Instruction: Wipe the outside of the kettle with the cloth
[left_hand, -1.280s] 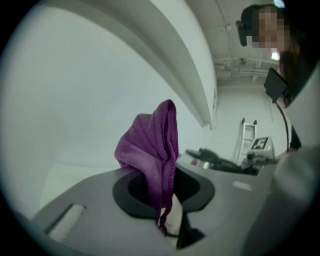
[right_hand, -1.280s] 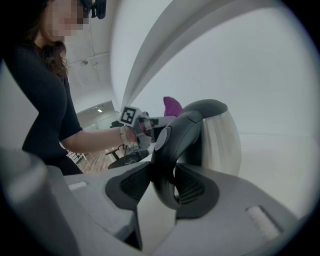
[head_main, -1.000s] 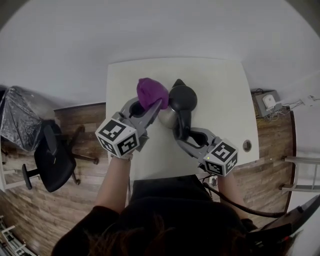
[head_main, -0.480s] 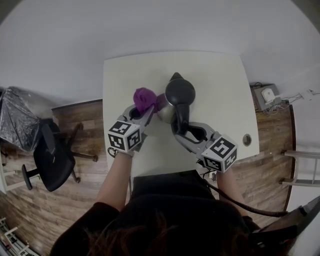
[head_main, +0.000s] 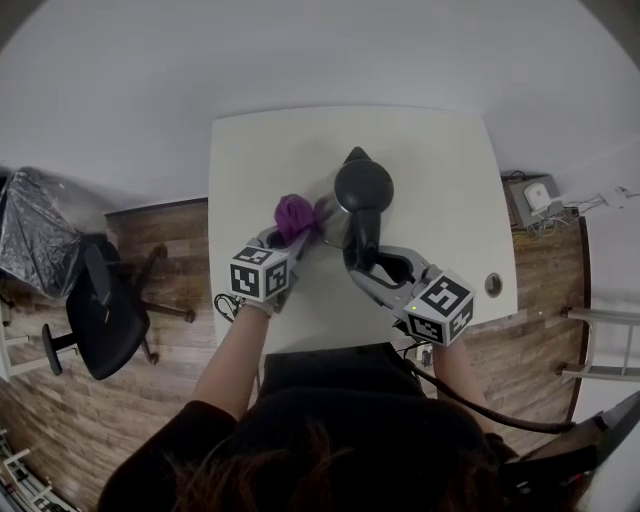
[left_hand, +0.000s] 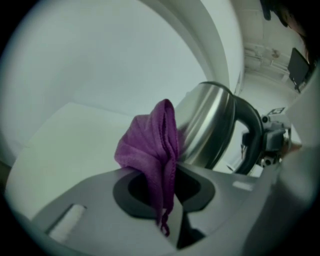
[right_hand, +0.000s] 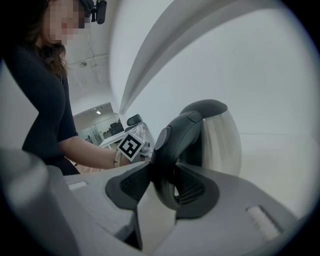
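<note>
A steel kettle (head_main: 340, 222) with a black lid and black handle (head_main: 366, 240) stands upright on the white table (head_main: 440, 200). My right gripper (head_main: 363, 265) is shut on the handle; in the right gripper view the pads clamp the handle (right_hand: 167, 165) from both sides. My left gripper (head_main: 297, 232) is shut on a bunched purple cloth (head_main: 295, 214), which lies against the kettle's left side. In the left gripper view the cloth (left_hand: 150, 147) rises from the jaws and touches the shiny kettle wall (left_hand: 207, 125).
A black office chair (head_main: 105, 320) stands on the wood floor left of the table. A round cable hole (head_main: 493, 287) sits near the table's right edge. A white box (head_main: 532, 203) with cables lies on the floor at right.
My left gripper has dropped with the cloth, from level with the kettle's lid down along its left side. The right gripper and the kettle have kept still.
</note>
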